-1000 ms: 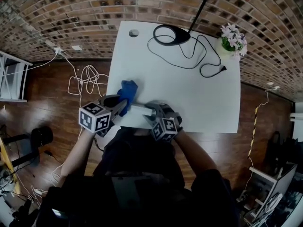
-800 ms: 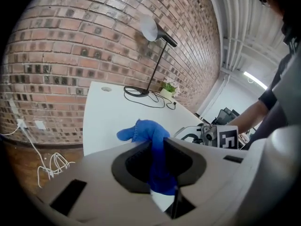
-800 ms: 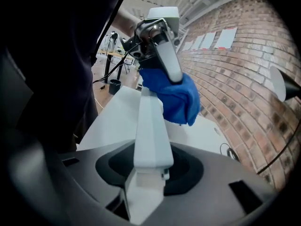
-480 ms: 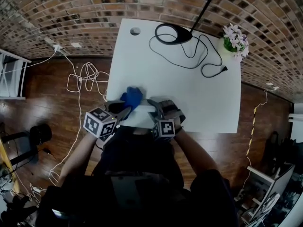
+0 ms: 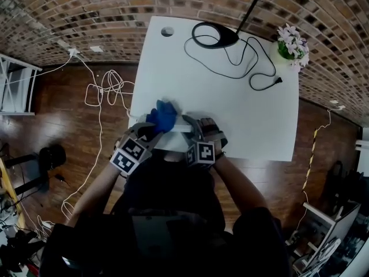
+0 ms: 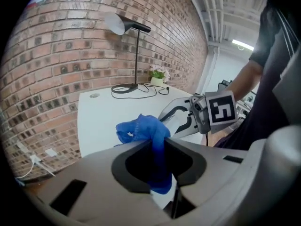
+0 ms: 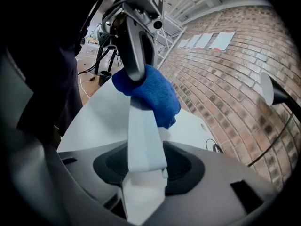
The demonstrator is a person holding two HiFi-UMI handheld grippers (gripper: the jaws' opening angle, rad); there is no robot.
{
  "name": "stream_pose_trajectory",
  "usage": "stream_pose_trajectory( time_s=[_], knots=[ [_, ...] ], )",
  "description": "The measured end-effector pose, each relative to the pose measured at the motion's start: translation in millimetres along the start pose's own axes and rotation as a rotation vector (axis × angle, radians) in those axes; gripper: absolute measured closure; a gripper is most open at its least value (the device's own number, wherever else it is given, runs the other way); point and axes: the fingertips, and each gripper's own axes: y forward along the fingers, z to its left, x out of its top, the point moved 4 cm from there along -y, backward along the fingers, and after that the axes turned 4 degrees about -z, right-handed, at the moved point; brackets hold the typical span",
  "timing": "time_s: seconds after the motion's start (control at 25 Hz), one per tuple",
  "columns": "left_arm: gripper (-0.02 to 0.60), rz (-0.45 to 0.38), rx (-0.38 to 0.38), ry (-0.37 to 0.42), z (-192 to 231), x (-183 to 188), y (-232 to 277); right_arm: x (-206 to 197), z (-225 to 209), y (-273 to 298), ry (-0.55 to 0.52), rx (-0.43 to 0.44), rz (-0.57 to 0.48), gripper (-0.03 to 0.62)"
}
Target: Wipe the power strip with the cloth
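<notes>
The white power strip lies across the near edge of the white table, between my two grippers. My left gripper is shut on a blue cloth, and the cloth is bunched over the strip's left end. In the left gripper view the cloth hangs down between the jaws. My right gripper has the strip's other end between its jaws. Those jaws have just been opening a little, and the strip still fills the gap. The cloth covers the strip's far end there.
A black lamp base with its loose cable stands at the table's far side. A flower pot sits at the far right corner and a cable hole at the far left. White cables lie on the wooden floor to the left.
My left gripper has rolled and shifted a little towards the right gripper, carrying the cloth along the strip. The right gripper has stayed in place.
</notes>
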Motion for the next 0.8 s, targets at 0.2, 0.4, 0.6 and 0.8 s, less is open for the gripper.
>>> stream_pose_trajectory(
  time_s=[0.2, 0.4, 0.6, 0.8],
  knots=[
    [0.497, 0.018, 0.012, 0.069, -11, -4, 3, -7, -3, -13, 0.259, 0.074, -0.083, 0.257],
    [0.499, 0.03, -0.011, 0.068, -16, -12, -1, -23, 9, -25, 0.342, 0.192, -0.077, 0.223],
    [0.5, 0.117, -0.06, 0.034, -29, -42, 6, -15, 27, -37, 0.407, 0.265, -0.093, 0.223],
    [0.5, 0.117, -0.07, -0.033, -26, -39, 11, -9, 20, -17, 0.416, 0.236, -0.086, 0.221]
  ],
)
